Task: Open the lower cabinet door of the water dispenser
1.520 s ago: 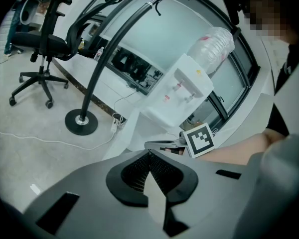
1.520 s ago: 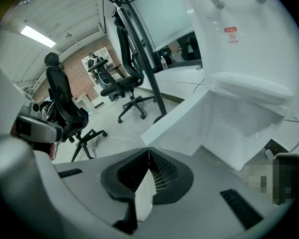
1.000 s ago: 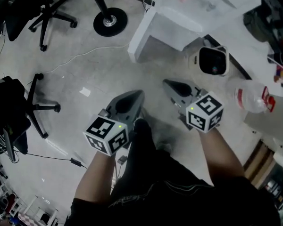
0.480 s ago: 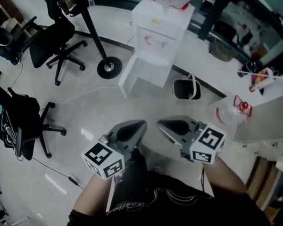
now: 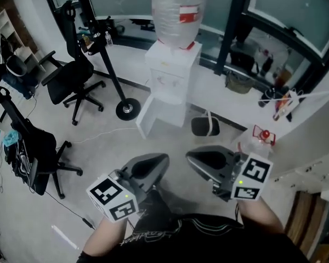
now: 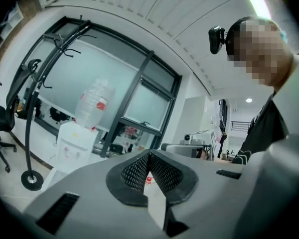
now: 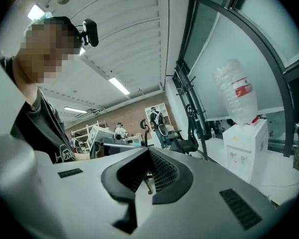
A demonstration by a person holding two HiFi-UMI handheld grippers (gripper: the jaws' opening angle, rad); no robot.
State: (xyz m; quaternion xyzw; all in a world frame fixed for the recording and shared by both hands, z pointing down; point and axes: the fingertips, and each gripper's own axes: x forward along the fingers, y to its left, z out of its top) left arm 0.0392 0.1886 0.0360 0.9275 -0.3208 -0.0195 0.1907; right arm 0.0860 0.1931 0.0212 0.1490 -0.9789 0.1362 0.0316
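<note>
Against the window wall, across the floor (image 5: 101, 141) from the person, a white water dispenser (image 5: 172, 75) is recorded, with a large clear bottle (image 5: 177, 10) bearing a red label inverted on its top. Its lower cabinet door (image 5: 160, 119) is seen only from steeply above, at the foot of the white body; whether it is shut or ajar cannot be told. One dark bin (image 5: 204, 126) is set on the floor just to the right of the dispenser's foot. One black pole stand with a round base (image 5: 127, 109) is placed to the dispenser's left. Two black office chairs are listed further left, one near the stand (image 5: 71, 84) and one nearer the person (image 5: 35, 152). The left gripper (image 5: 158, 162) is held in front of the body, pointed towards the dispenser and well apart from it; its jaws are pressed together at the tips with nothing between them. The right gripper (image 5: 199, 159) is held just beside it, likewise aimed at the dispenser and well apart from it, with its jaws closed on nothing. A marker cube is carried at the rear of each gripper.
</note>
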